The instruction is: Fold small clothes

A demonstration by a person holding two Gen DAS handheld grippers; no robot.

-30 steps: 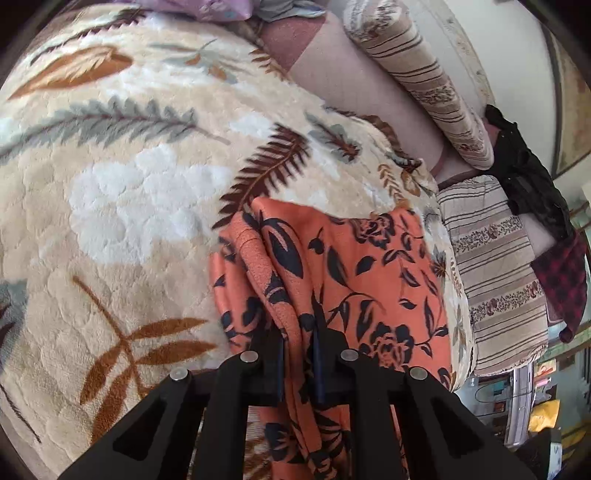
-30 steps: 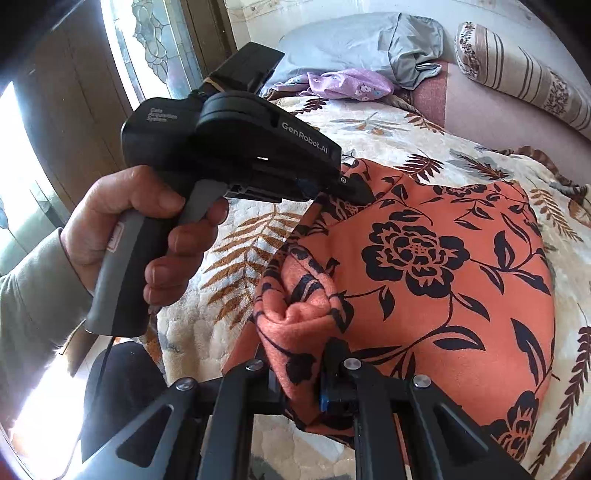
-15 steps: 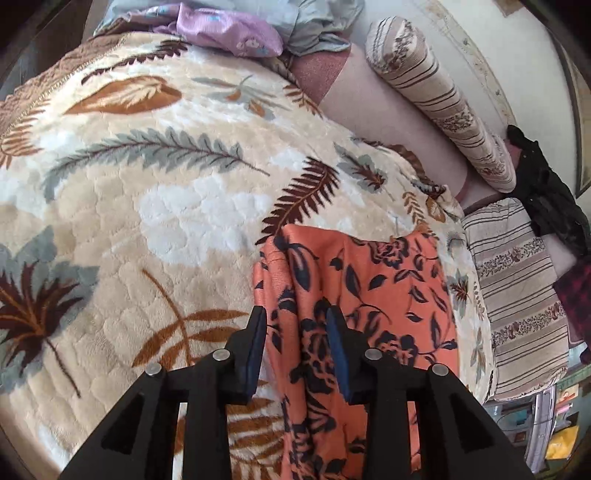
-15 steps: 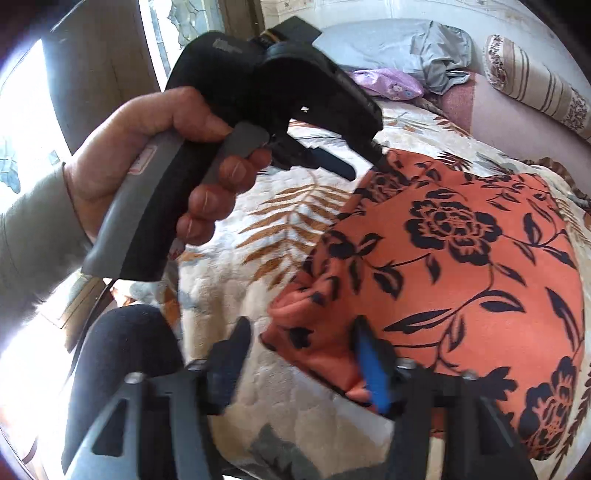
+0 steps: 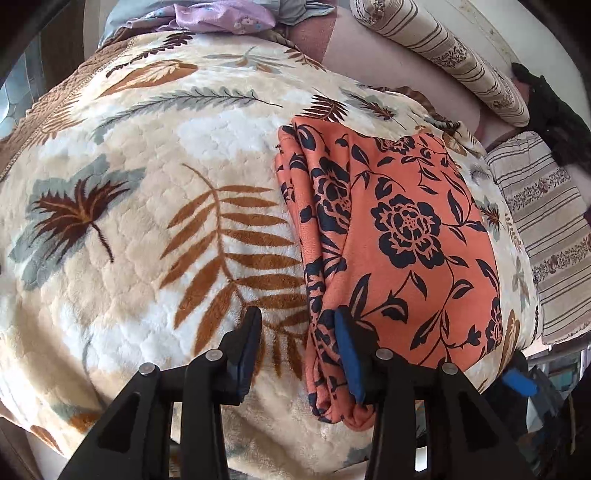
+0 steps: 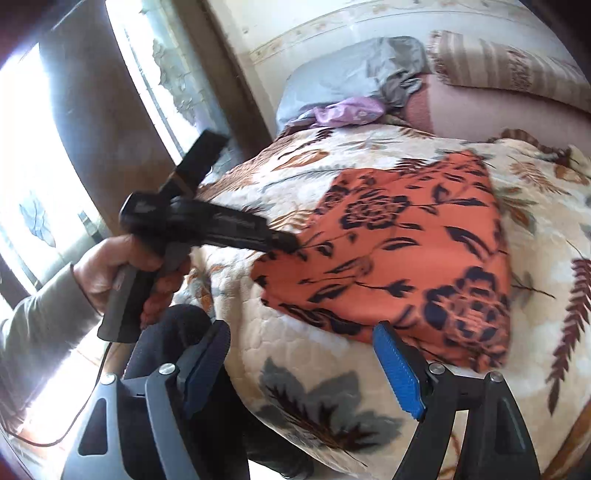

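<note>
An orange garment with black flowers (image 5: 399,236) lies folded on the leaf-patterned blanket (image 5: 147,206); it also shows in the right wrist view (image 6: 399,251). My left gripper (image 5: 297,350) is open and empty, its jaws straddling the garment's near left folded edge. In the right wrist view the left gripper's body (image 6: 207,225) is held at the garment's left edge. My right gripper (image 6: 303,369) is wide open and empty, just in front of the garment's near edge, above the blanket (image 6: 332,406).
A purple garment (image 5: 221,16) and a grey one (image 6: 369,66) lie at the bed's far end. Striped bolster pillows (image 5: 450,48) and a striped cushion (image 5: 546,229) lie to the right. A dark garment (image 5: 557,118) lies far right. A window (image 6: 33,184) is on the left.
Both grippers have opened, let go of the orange garment and pulled back from it. The garment now lies flat and folded on the blanket.
</note>
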